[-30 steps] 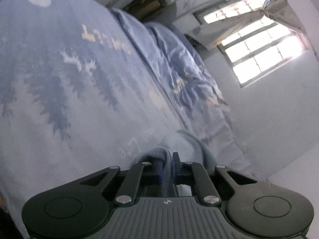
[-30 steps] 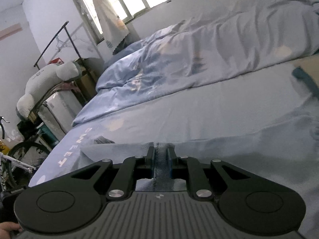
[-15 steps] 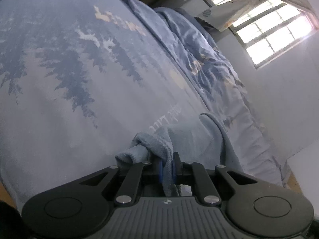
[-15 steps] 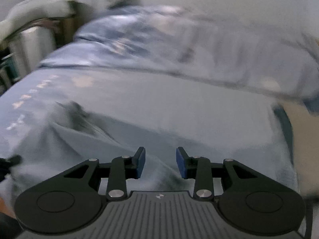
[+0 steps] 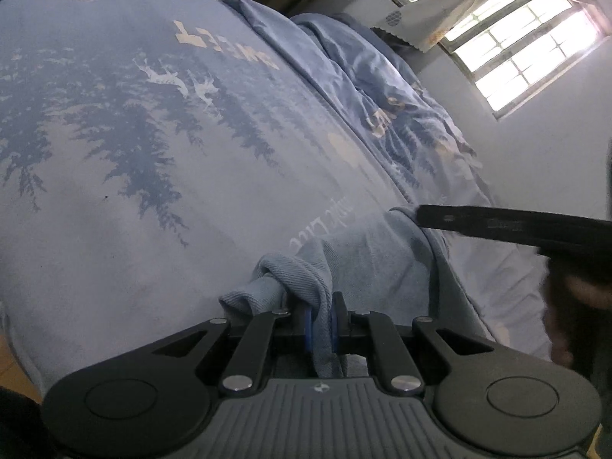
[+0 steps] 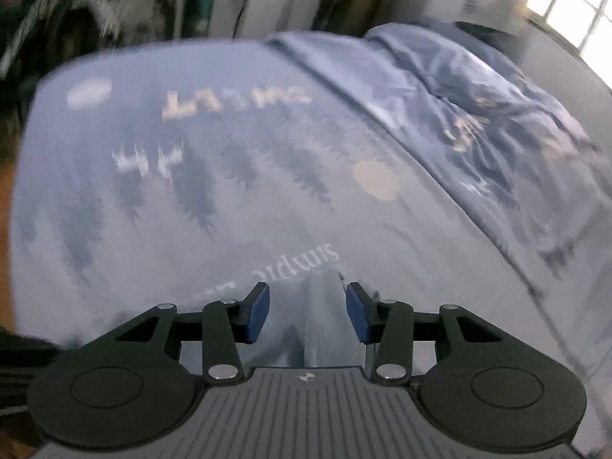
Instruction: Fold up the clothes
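One pale blue knit garment (image 5: 367, 264), bunched on the bed's forest-print sheet (image 5: 126, 176). Your left gripper (image 5: 320, 323): jaws pinching a twisted fold. Your right gripper (image 6: 308, 311): jaws spread, a ridge of cloth between them, running straight ahead. Two grippers, both at it.

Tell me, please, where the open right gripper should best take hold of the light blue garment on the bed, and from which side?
Probably the raised fold of the light blue garment, already between the right gripper's open fingers. Come straight forward, low along the bedsheet; the ridge stands up, so closing pinches it. The left gripper holds another bunched edge.
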